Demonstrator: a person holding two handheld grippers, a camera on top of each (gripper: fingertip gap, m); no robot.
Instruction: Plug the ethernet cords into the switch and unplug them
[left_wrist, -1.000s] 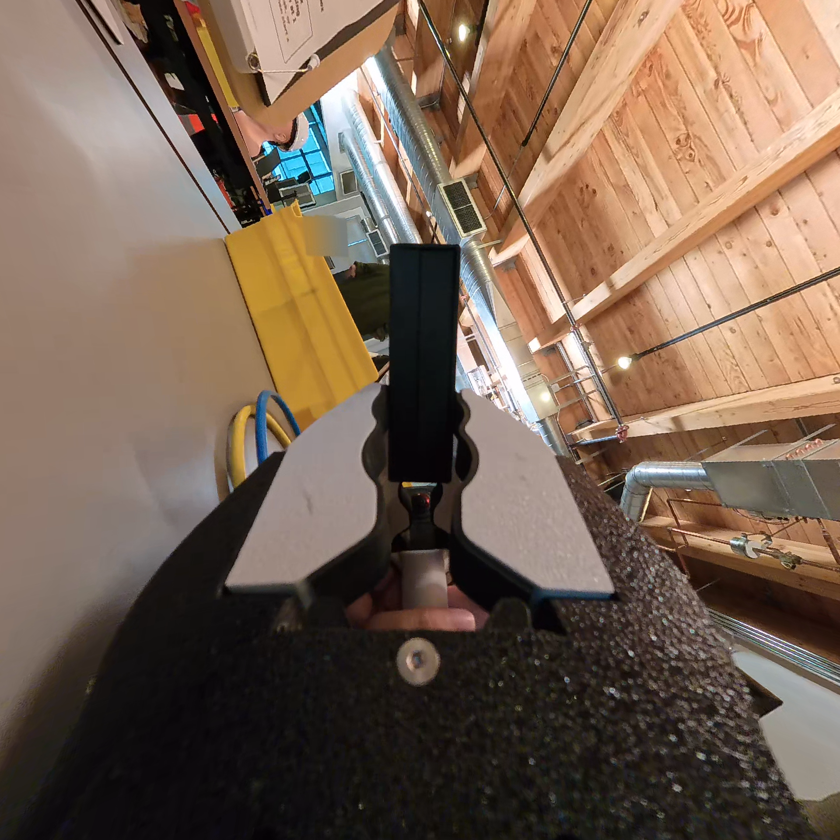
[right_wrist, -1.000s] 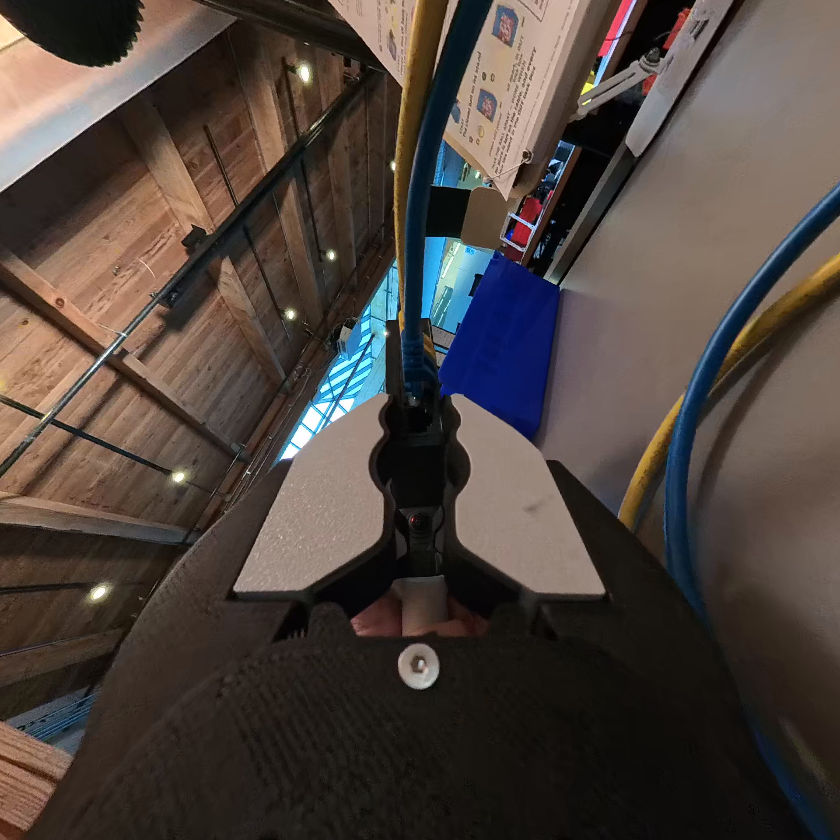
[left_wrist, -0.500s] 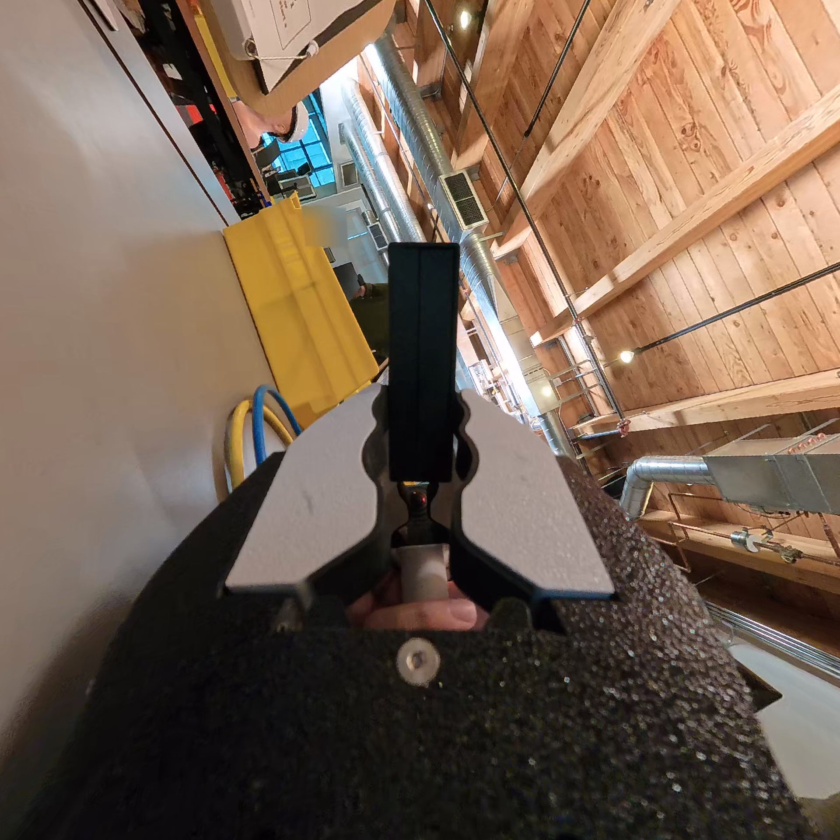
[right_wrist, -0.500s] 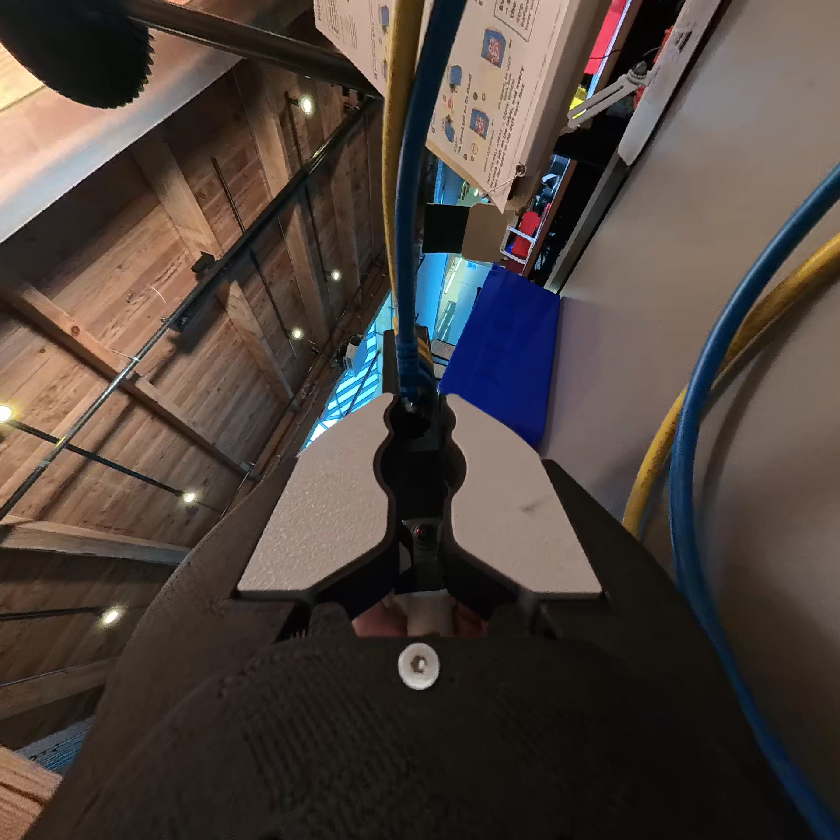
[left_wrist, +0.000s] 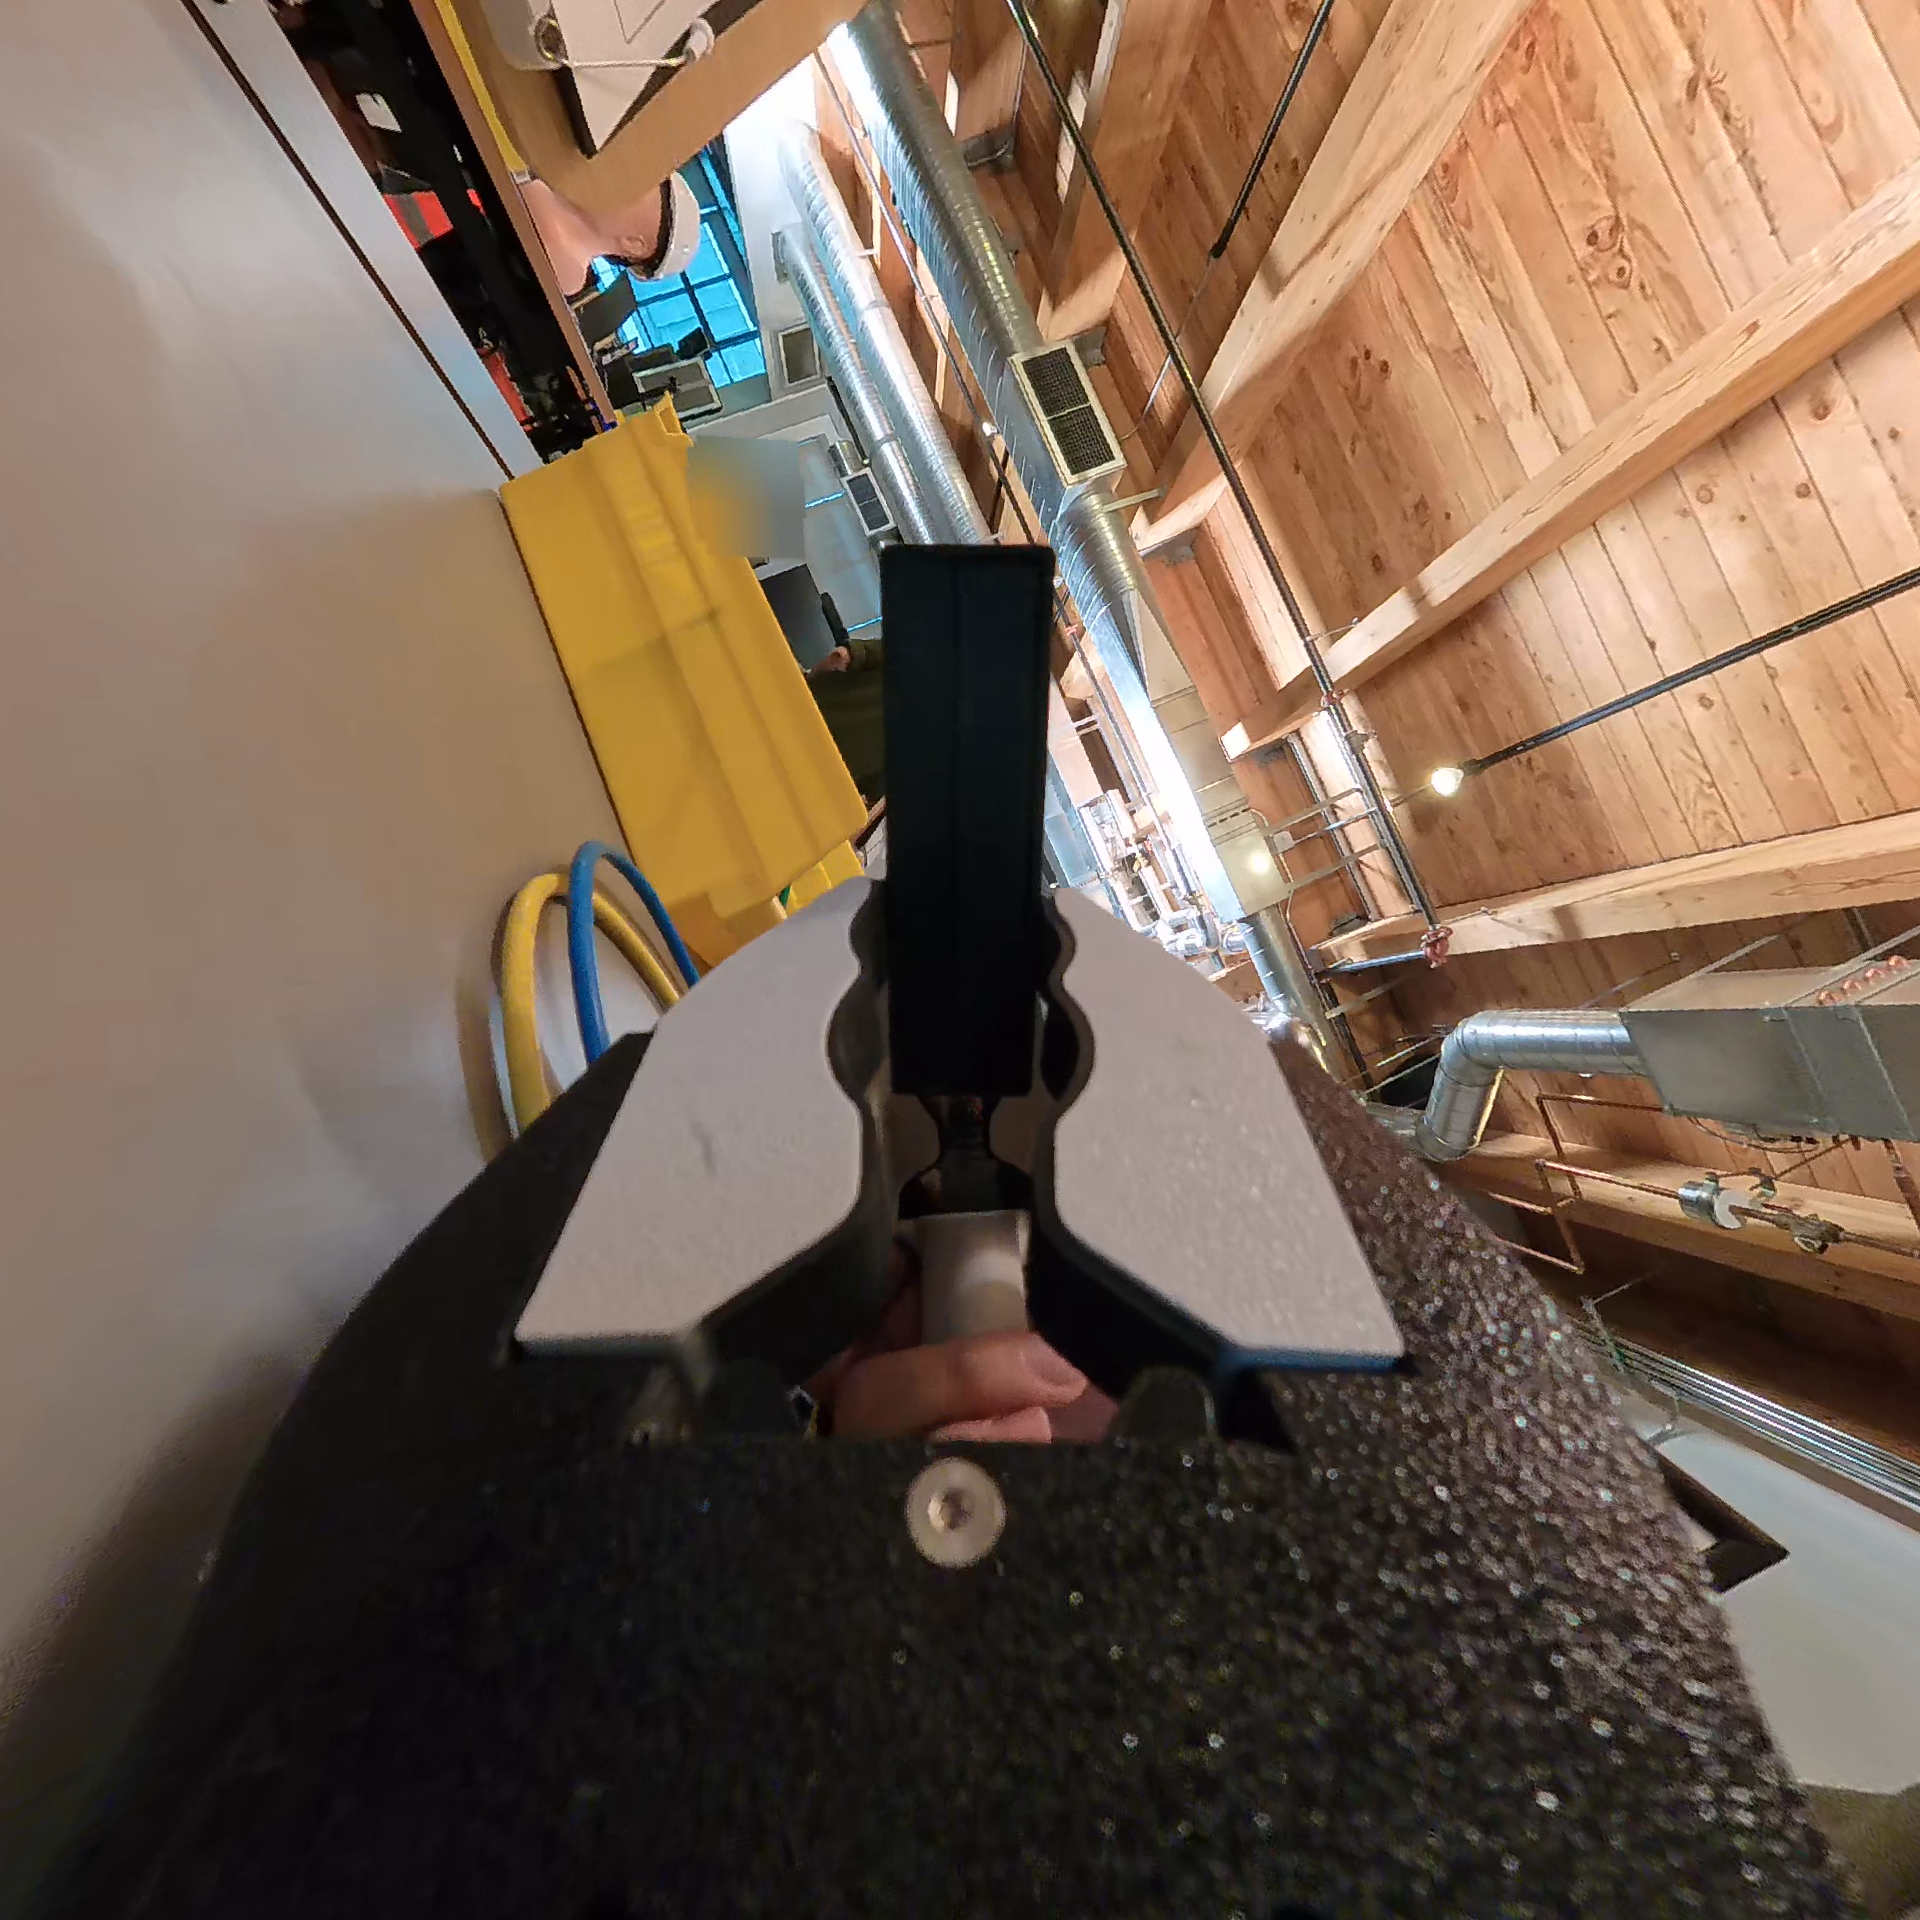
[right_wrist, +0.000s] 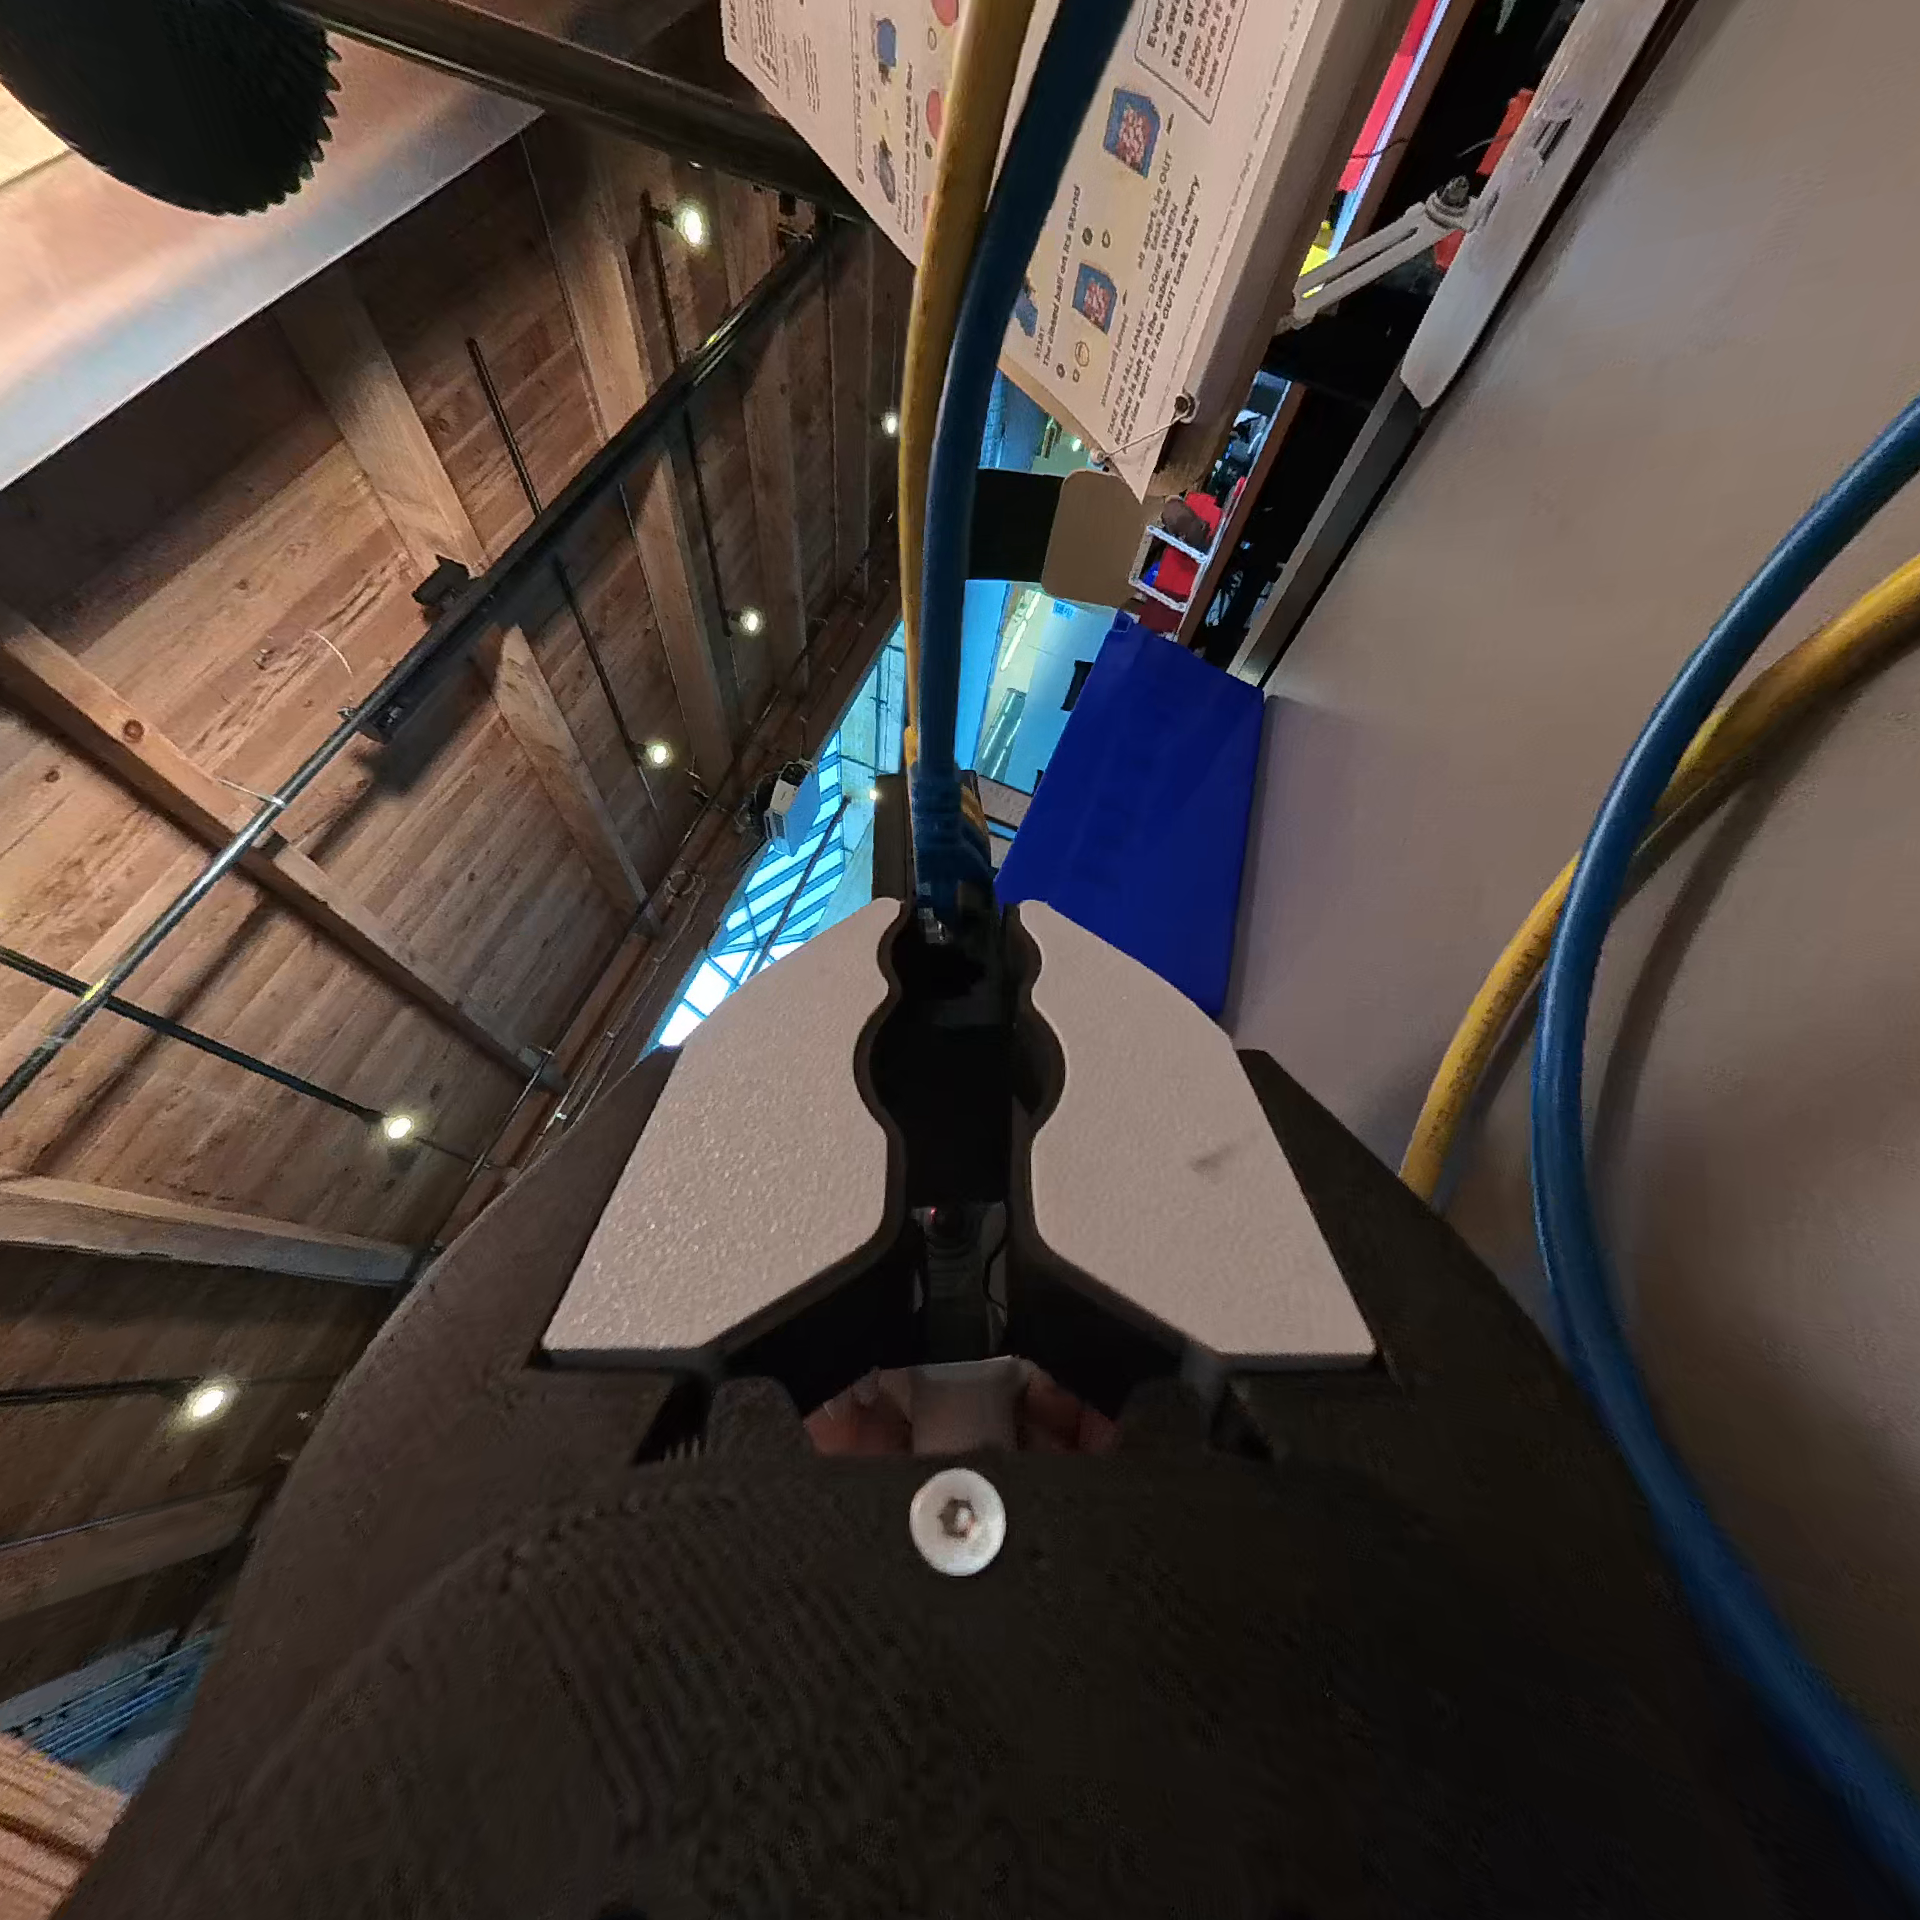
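Note:
My left gripper (left_wrist: 961, 914) is shut on the black switch (left_wrist: 961, 790), which stands edge-on between the fingers and reaches past the tips. My right gripper (right_wrist: 954, 920) is shut on the plug of the blue ethernet cord (right_wrist: 940, 831). The blue cord runs up out of the frame, with the yellow ethernet cord (right_wrist: 920, 436) close behind it. Both cords loop back over the grey table at the right, the blue (right_wrist: 1558, 1091) beside the yellow (right_wrist: 1496, 997). Loops of both also show in the left wrist view, blue (left_wrist: 587, 956) and yellow (left_wrist: 520, 997). The switch's ports are hidden.
The grey table (left_wrist: 229, 727) fills the left side of the left wrist view, with a yellow bin (left_wrist: 675, 727) at its far end. A blue bin (right_wrist: 1138, 831) stands on the table (right_wrist: 1662, 540) in the right wrist view. A printed sheet on cardboard (right_wrist: 1132, 208) hangs above the cords.
The right gripper's fingers have closed in a little on the blue plug. The left gripper still holds the switch the same way; both views have only shifted slightly.

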